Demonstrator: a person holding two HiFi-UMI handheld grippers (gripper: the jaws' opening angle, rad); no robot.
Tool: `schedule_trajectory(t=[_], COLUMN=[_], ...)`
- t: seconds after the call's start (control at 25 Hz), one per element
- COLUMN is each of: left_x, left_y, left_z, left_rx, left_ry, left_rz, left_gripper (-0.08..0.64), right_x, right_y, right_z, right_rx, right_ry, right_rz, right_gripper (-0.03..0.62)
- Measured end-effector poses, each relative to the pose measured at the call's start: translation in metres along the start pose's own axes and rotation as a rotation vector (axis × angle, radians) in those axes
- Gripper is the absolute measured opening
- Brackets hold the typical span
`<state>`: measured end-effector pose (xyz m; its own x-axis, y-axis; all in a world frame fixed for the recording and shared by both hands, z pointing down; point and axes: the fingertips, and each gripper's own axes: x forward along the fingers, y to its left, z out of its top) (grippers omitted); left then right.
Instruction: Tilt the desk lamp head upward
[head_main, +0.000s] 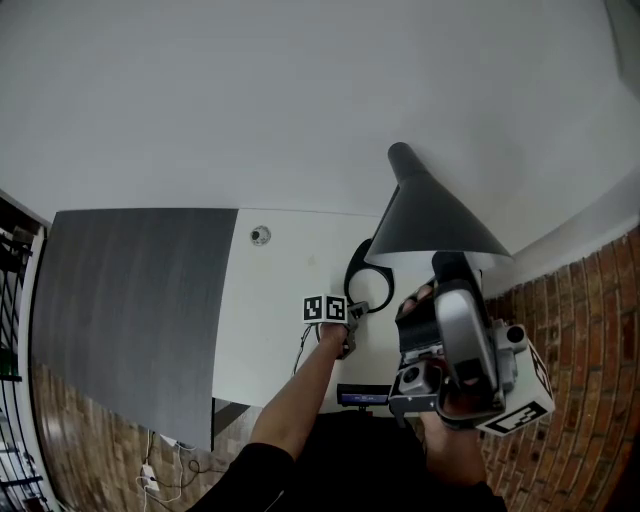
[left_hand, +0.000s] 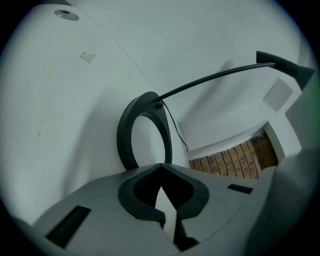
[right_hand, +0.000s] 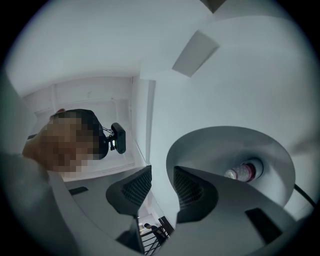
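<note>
The desk lamp's conical head (head_main: 435, 215) hangs over the white table's (head_main: 275, 300) right end, above its ring base (head_main: 350, 268). The bulb (right_hand: 243, 171) shows inside the shade. The right tool (head_main: 448, 272) points up under the shade's near rim, its jaws apart and clamping nothing. The left tool (head_main: 352, 310) is clenched and empty beside the base, likely steadying it. This looks like the approach step. Next, the right tool must take the rim and lift.

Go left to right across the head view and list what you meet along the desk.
dark grey desk panel → round grommet → left tongs → lamp head
</note>
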<state>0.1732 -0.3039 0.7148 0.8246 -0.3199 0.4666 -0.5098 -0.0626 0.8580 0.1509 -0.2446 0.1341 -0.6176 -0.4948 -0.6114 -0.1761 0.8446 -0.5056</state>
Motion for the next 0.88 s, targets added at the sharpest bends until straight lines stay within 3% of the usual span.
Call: schedule_trajectory(t=[0.88], left_x=[0.001], left_y=[-0.001], left_z=[-0.001], left_rx=[0.01], left_ry=[0.002], left_rz=[-0.005], left_gripper=[0.009], right_x=[0.011], right_y=[-0.003], right_z=[0.013], right_rx=[0.053], right_ry=[-0.026], right_rz=[0.001], right_gripper=[0.138])
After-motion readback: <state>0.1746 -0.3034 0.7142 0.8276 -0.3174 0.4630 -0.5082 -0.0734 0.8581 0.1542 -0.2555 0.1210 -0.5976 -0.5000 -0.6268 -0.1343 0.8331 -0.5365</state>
